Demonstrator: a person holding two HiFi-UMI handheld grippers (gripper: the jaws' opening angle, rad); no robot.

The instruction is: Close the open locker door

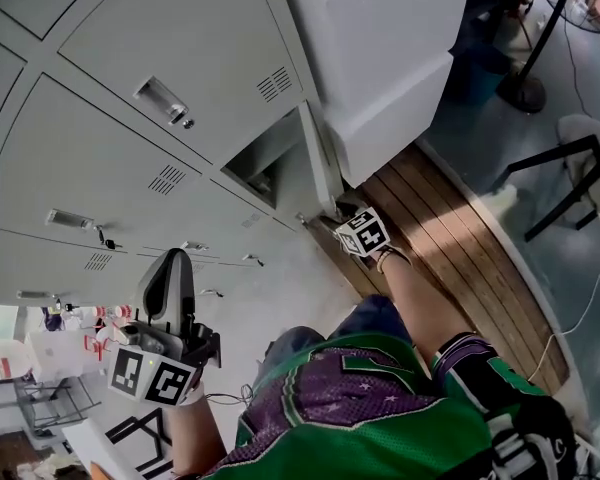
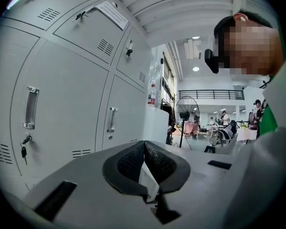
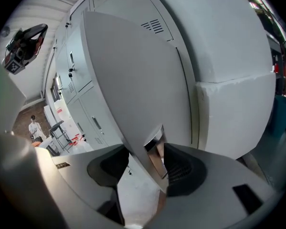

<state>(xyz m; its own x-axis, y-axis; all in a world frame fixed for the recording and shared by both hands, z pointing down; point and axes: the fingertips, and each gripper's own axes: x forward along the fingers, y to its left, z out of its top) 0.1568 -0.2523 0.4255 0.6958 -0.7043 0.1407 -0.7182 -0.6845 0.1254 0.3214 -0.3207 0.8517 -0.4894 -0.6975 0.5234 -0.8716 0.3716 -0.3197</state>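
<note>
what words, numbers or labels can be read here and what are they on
No text is readable.
paper label on a locker: print too small and blurred to read.
marker cubes: black-and-white square patterns, no words.
jersey: printed shapes, no legible word.

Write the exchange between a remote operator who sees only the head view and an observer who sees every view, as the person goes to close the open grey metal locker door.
Operator: Does the right gripper have the open grey metal locker door yet? From above I see only its marker cube beside the door.
Observer: In the right gripper view the door's edge stands between the jaws. I cannot tell whether both pads press on it.
Operator: Is the left gripper carrying anything?
Observer: No. The left gripper view shows its jaws together with nothing between them.
</note>
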